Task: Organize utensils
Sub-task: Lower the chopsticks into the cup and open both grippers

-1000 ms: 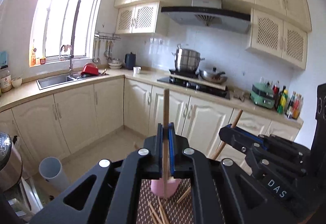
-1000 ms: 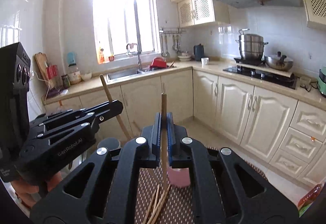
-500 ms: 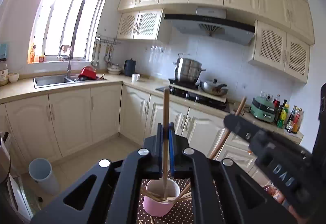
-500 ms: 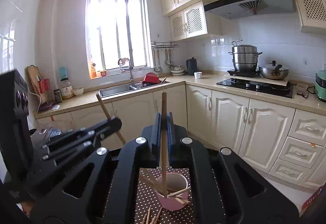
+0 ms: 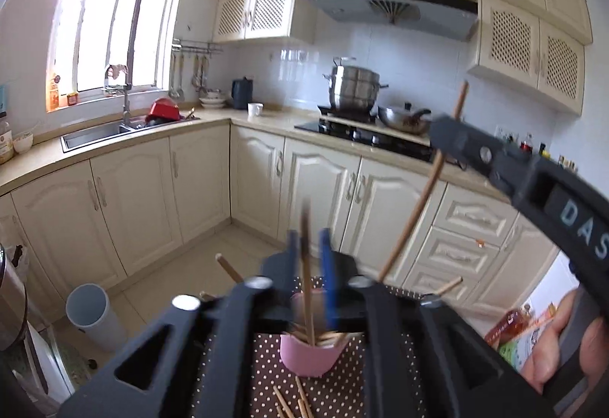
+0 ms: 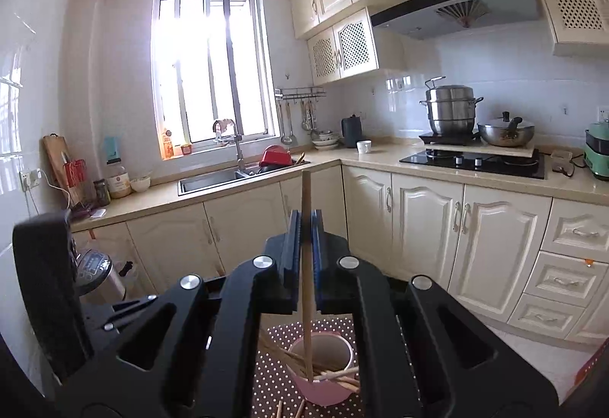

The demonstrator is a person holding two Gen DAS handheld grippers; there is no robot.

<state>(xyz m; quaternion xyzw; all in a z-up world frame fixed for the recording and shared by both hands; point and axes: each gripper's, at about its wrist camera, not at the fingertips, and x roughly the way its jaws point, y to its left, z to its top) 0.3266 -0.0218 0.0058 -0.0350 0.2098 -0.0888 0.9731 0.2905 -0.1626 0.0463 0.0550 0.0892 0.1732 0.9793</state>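
Loose chopsticks (image 5: 291,401) lie on the dotted mat (image 6: 278,372) at 6 o'clock, just before the pink cup (image 6: 323,376), which holds more sticks. The right gripper (image 6: 305,239) has its jaws pinching an upright chopstick (image 6: 306,265) whose tip is in the cup. The left gripper (image 5: 309,258) is blurred, jaws slightly spread around another chopstick (image 5: 306,288). At 12 o'clock stand the kitchen cabinets (image 6: 426,224).

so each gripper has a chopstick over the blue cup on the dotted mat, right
Nearly, but the cup is pink, not blue; the right wrist view shows it best. The blue you see is the pads on the fingers. The rest holds: each gripper has a chopstick over it, on the dotted mat.
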